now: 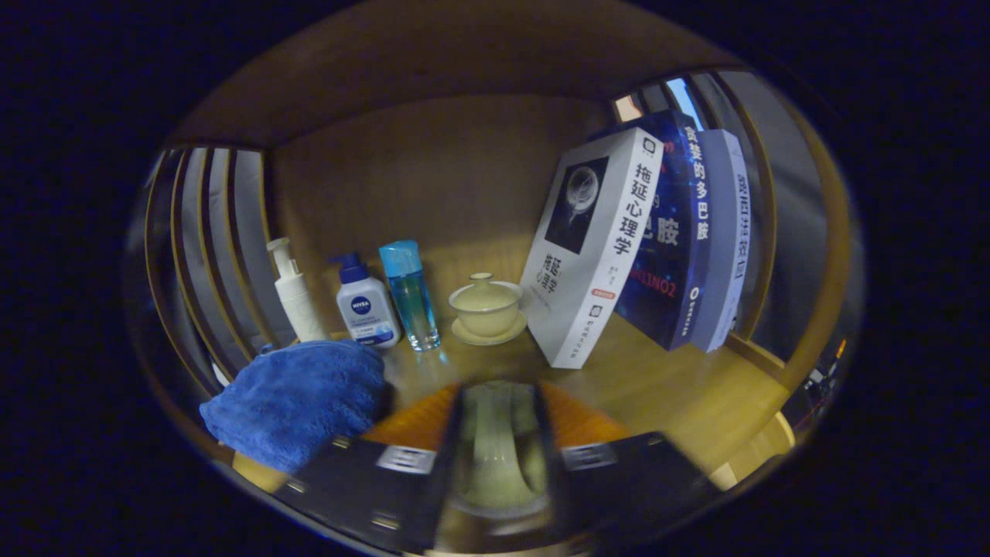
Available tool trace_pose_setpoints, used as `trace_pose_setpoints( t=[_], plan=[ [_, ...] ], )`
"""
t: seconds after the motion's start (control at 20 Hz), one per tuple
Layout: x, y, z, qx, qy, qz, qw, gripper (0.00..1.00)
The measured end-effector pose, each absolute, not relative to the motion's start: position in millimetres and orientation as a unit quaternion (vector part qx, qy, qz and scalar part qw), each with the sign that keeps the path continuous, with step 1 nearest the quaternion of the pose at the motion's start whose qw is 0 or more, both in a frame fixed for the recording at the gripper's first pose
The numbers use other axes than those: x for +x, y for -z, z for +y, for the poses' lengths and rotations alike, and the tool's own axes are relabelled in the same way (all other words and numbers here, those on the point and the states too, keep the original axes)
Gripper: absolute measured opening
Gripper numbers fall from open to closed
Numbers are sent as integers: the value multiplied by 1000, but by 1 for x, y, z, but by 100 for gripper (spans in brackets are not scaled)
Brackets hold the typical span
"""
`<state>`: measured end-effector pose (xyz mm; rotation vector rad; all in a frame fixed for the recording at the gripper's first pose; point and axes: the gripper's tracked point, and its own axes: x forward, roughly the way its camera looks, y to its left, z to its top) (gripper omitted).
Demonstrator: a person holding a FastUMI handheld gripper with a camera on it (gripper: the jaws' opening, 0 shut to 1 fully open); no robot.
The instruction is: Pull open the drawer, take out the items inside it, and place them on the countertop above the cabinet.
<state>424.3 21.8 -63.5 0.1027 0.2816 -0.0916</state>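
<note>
Fingers of the tool [499, 456] stand close together with a pale, glazed ceramic piece [495, 445] clamped between them; it looks like a small cup or pitcher, though the blur this close makes its exact form hard to tell. Both fingers appear to press on its sides, and it seems to hang just above the wooden bench [681, 387].

Beside the left finger lies a crumpled blue towel [298, 402]. Beyond the fingers, a cream lidded cup on its saucer [487, 309] stands on the bench. Left of it come a clear blue bottle [410, 294], a white pump bottle with a blue cap [363, 305] and a slim white pump bottle [294, 294]. Right of the cup, three books [657, 240] lean in a row, the white one nearest.

By my judgement the step in hand is the placing: an item carried from the drawer is over the bench and not yet let go. The next move calls for lowering it upright onto the bare wood between the towel and the white book, short of the lidded cup, then parting the fingers gently so it does not tip.
</note>
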Motion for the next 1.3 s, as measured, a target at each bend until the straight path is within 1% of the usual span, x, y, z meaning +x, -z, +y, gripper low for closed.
trace_pose_setpoints(
  t=[0.1, 0.2, 0.35, 0.6, 0.8, 1.0, 1.1, 1.2, 1.3],
  plan=[
    [408, 51, 11, 39, 64, 119, 990, 74],
    [389, 42, 12, 61, 68, 102, 991, 100],
    [351, 28, 22, 76, 59, 85, 992, 100],
    [270, 16, 46, 87, 20, 89, 992, 100],
    [199, -10, 53, 71, -5, 51, 996, 100],
    [127, -16, 42, 53, 3, 30, 998, 100],
    [97, -14, 25, 62, 28, 19, 998, 100],
    [75, -8, 26, 63, 19, 6, 998, 100],
    [54, 5, 16, 37, 26, -3, 999, 100]
  ],
)
